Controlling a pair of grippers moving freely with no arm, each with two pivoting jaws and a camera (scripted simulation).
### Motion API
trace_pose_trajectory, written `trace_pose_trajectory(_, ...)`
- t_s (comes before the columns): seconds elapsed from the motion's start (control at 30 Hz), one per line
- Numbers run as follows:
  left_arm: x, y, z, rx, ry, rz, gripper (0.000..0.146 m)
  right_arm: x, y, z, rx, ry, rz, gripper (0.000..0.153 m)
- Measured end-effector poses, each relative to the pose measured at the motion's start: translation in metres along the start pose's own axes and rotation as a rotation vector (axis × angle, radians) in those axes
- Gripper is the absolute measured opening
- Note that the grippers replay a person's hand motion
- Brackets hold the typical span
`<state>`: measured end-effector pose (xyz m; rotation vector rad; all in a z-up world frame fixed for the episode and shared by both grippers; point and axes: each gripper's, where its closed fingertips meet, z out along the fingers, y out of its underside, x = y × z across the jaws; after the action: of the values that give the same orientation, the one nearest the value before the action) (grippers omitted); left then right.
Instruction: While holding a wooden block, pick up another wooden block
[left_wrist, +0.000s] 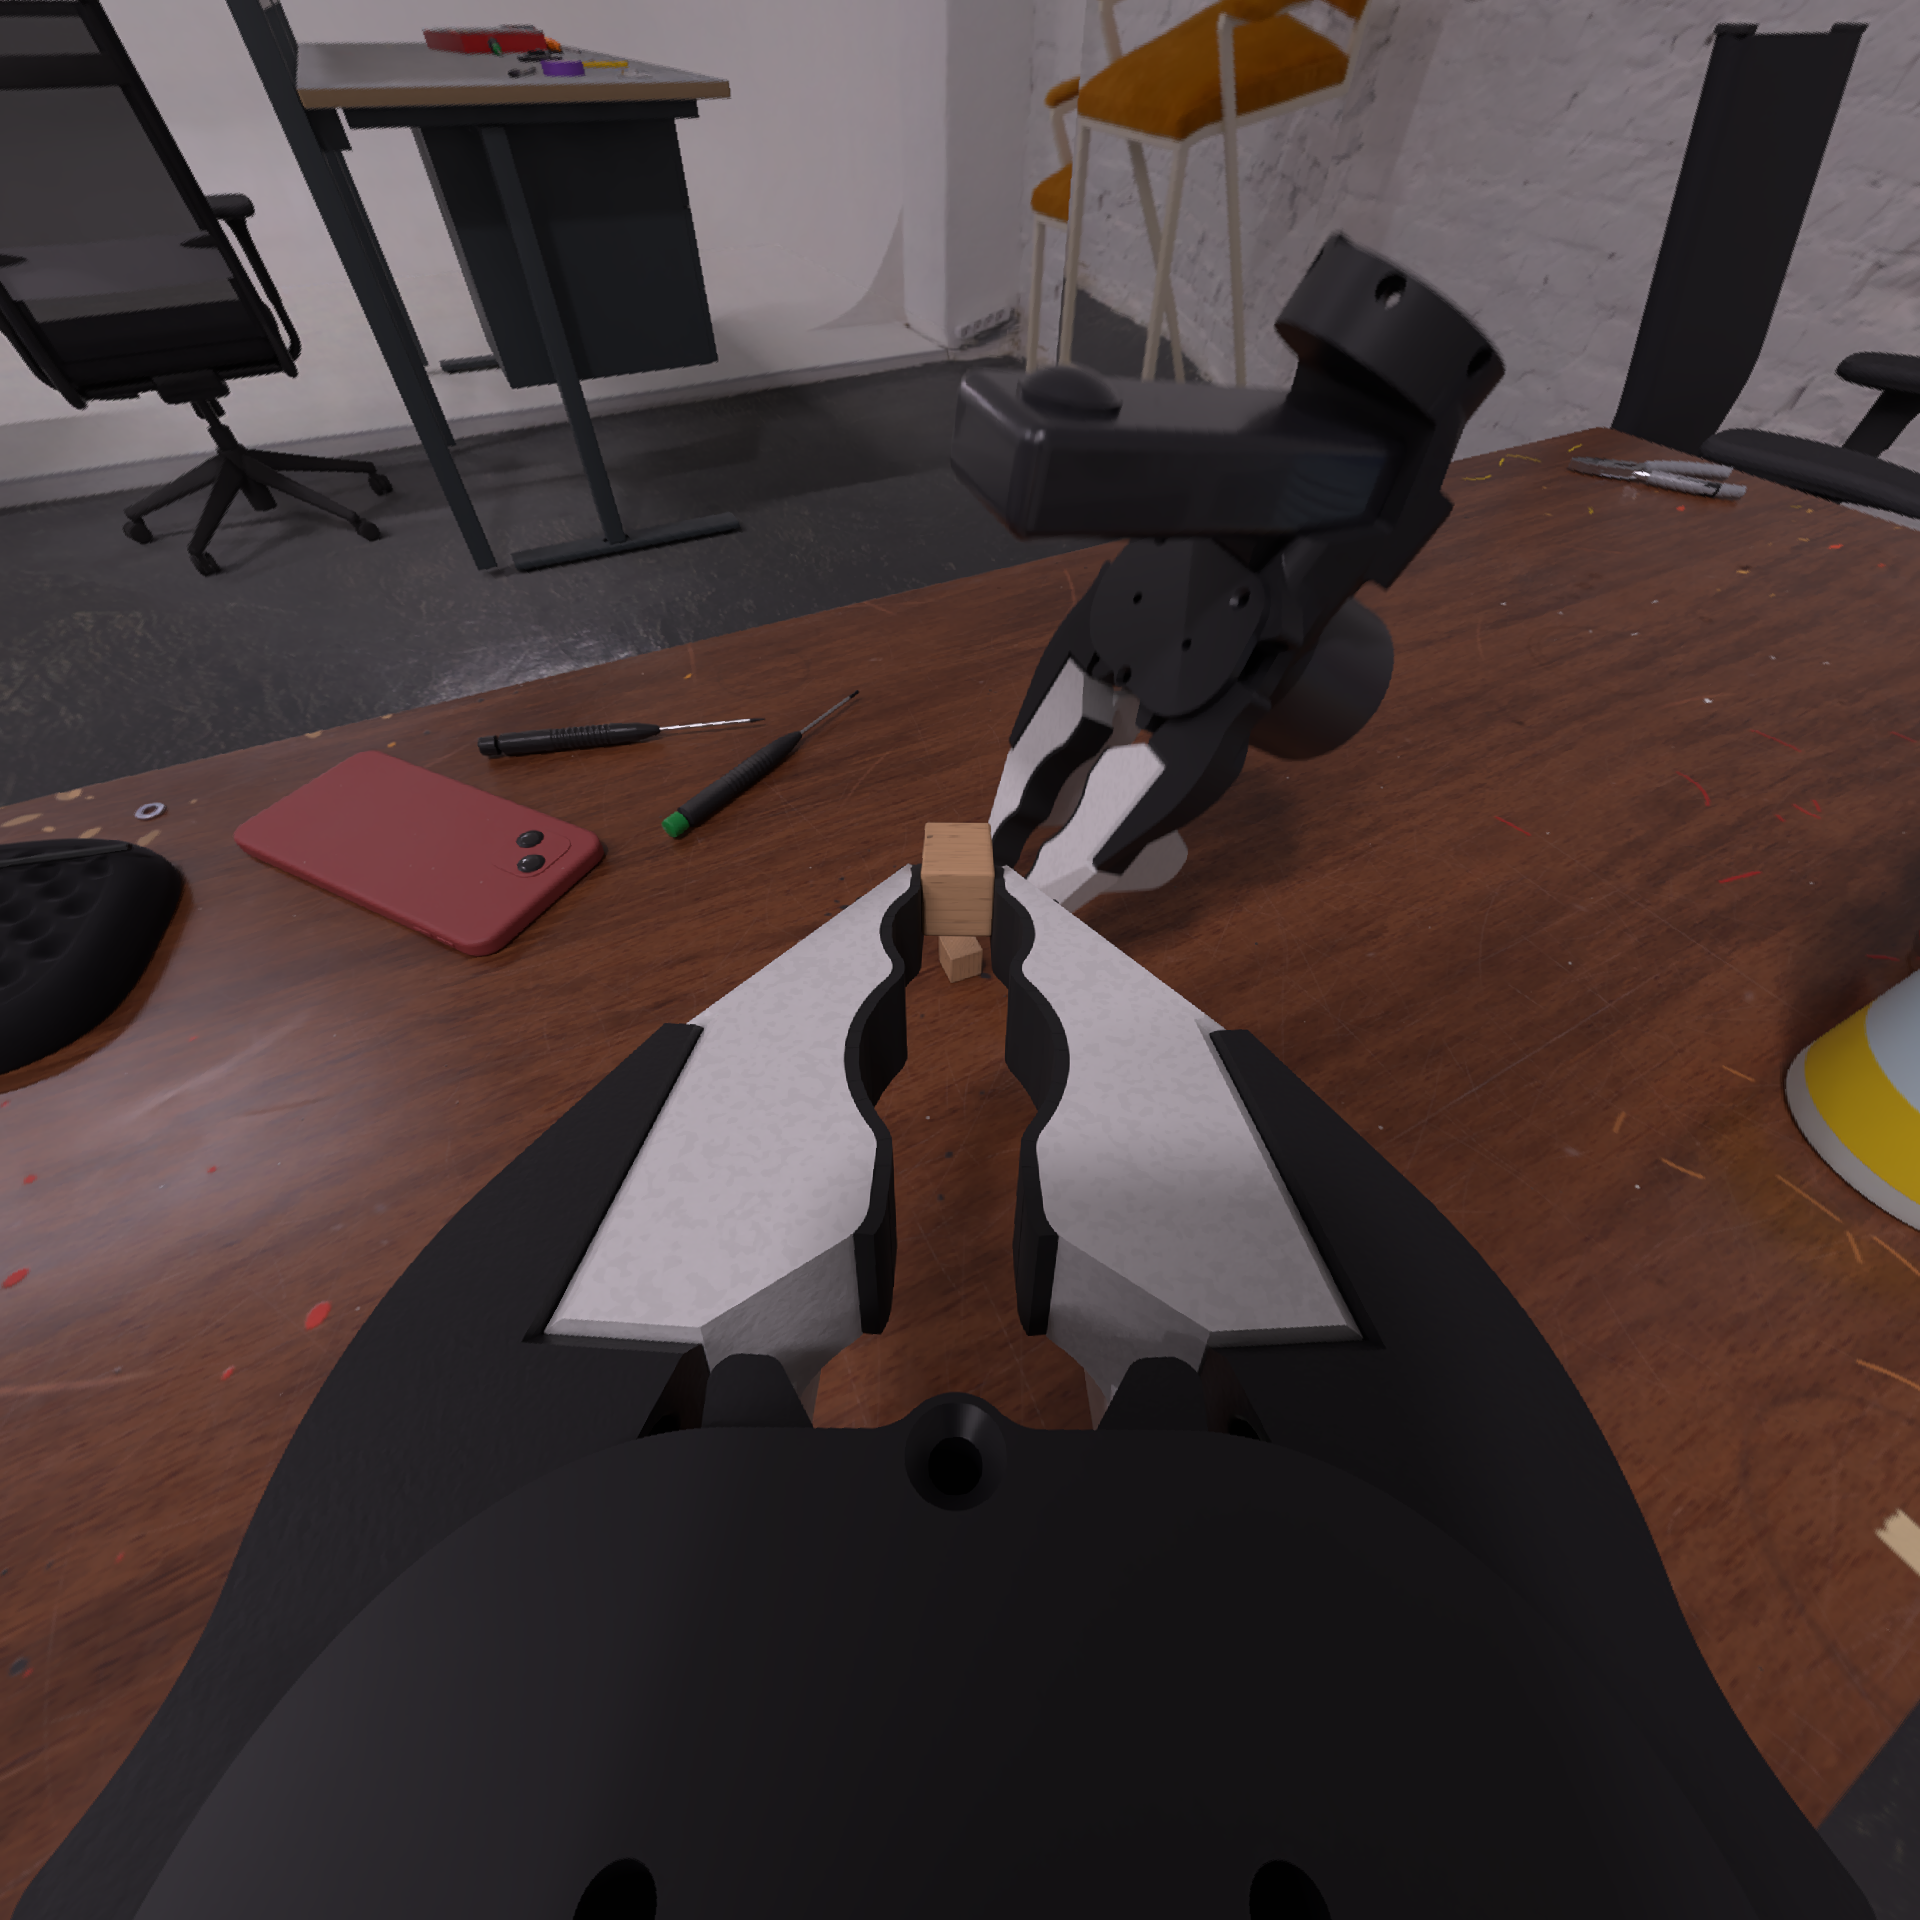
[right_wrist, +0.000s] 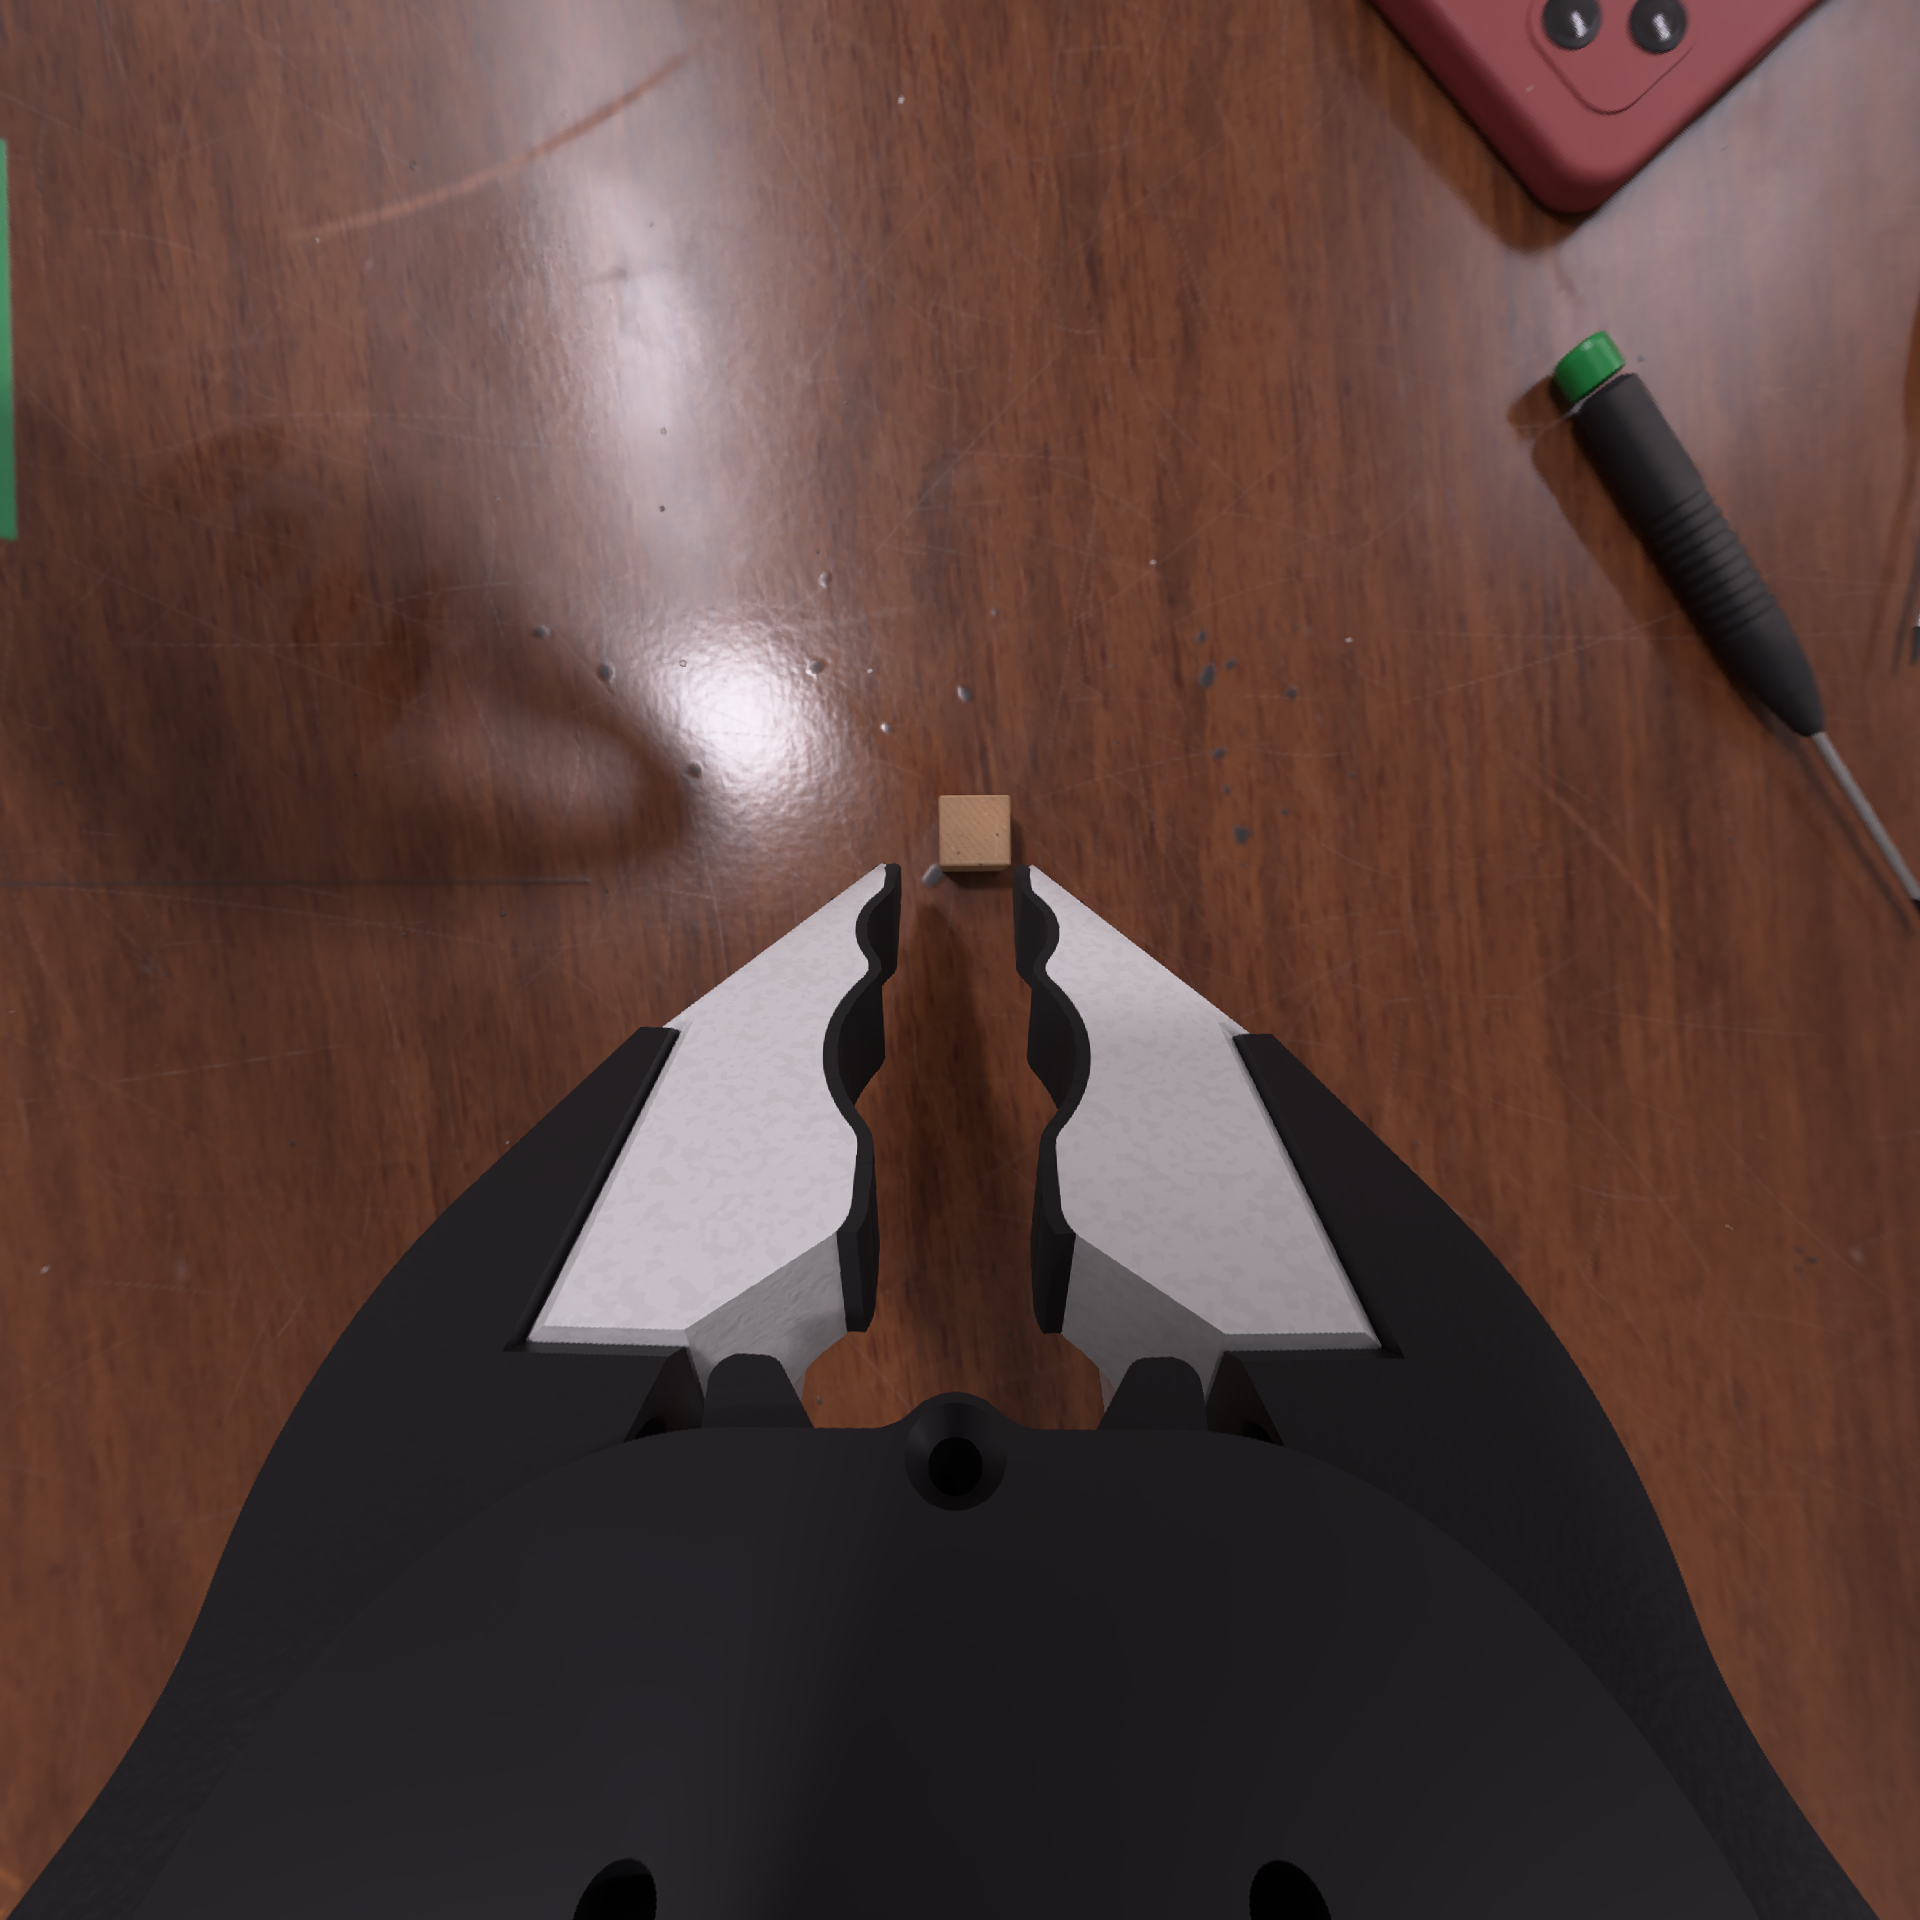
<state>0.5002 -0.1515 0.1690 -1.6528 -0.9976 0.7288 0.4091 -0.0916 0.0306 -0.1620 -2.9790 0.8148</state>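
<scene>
My left gripper (left_wrist: 960, 896) is shut on a light wooden block (left_wrist: 956, 862), pinched at its fingertips above the brown table (left_wrist: 1455, 935). A second, smaller-looking wooden block (left_wrist: 961, 958) lies on the table just under it. In the right wrist view this block (right_wrist: 974, 829) lies on the table just beyond the fingertips of my right gripper (right_wrist: 956, 878), which is open, empty and points down at the table. In the left wrist view the right gripper (left_wrist: 1044, 873) hangs just behind and to the right of the held block.
A red phone (left_wrist: 416, 847) (right_wrist: 1621, 94) and two small screwdrivers (left_wrist: 613, 736) (left_wrist: 758, 769) lie to the left of the blocks. One screwdriver (right_wrist: 1683, 540) shows in the right wrist view. A black pad (left_wrist: 62, 935) sits far left, a yellow-and-white object (left_wrist: 1860, 1091) far right.
</scene>
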Motion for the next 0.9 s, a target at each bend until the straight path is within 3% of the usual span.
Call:
trace_pose_trajectory(0.1, 0.000, 0.000, -0.002, -0.008, -0.002, -0.002, 0.011, 0.003, -0.007, -0.009, -0.032, -0.020, 0.004, 0.024)
trace_pose_trajectory(0.23, 0.000, 0.000, -0.006, -0.012, -0.014, 0.003, 0.011, 0.006, -0.010, 0.002, -0.134, -0.073, 0.017, 0.026)
trace_pose_trajectory(0.37, 0.001, 0.000, -0.011, 0.001, -0.011, -0.002, 0.011, 0.006, 0.000, 0.014, -0.257, -0.068, -0.008, 0.030)
trace_pose_trajectory(0.57, 0.000, 0.000, -0.021, 0.014, -0.012, -0.010, 0.011, 0.006, 0.003, 0.019, -0.320, -0.039, -0.030, 0.032)
trace_pose_trajectory(0.9, 0.000, -0.001, -0.032, 0.022, -0.016, -0.004, 0.011, 0.004, 0.006, 0.021, -0.373, -0.047, -0.047, 0.019)
